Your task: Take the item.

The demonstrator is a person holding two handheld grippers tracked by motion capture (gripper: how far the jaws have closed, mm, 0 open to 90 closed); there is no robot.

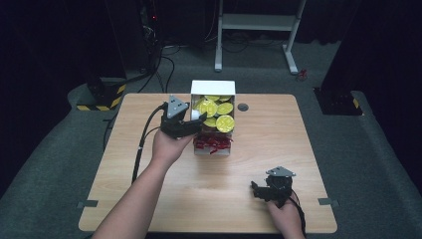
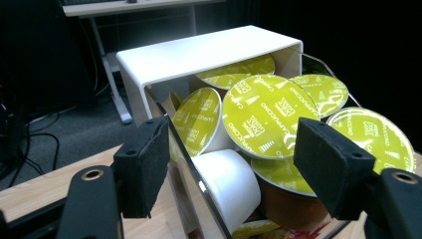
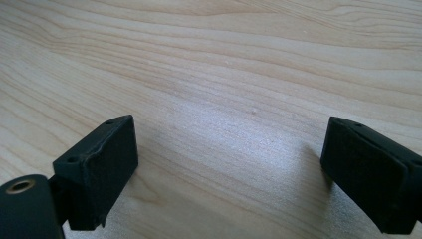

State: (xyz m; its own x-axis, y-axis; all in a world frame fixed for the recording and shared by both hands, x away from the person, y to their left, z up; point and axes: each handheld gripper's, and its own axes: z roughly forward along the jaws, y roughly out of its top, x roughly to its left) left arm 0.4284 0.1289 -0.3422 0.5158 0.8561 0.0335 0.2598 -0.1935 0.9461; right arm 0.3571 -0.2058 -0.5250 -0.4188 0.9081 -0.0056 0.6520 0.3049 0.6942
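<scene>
A clear bin [image 1: 213, 149] under a white cover [image 1: 213, 87] stands at the table's back centre, full of yellow-lidded coffee capsules [image 1: 225, 122]. My left gripper [image 1: 198, 121] is at the bin's left side, open. In the left gripper view its jaws [image 2: 239, 169] straddle the bin's clear wall [image 2: 186, 164], with a white capsule [image 2: 229, 184] lying on its side between them, untouched by either pad. Yellow lids [image 2: 263, 117] fill the space behind it. My right gripper [image 1: 255, 190] rests open near the front right, over bare wood [image 3: 229, 169].
Red wrappers [image 1: 212, 143] lie in the bin's front part. A round grommet [image 1: 243, 107] sits in the wooden table [image 1: 268, 149] right of the bin. Behind the table stand a white desk frame [image 1: 256, 22], floor cables [image 1: 159, 69] and a striped base [image 1: 102, 99].
</scene>
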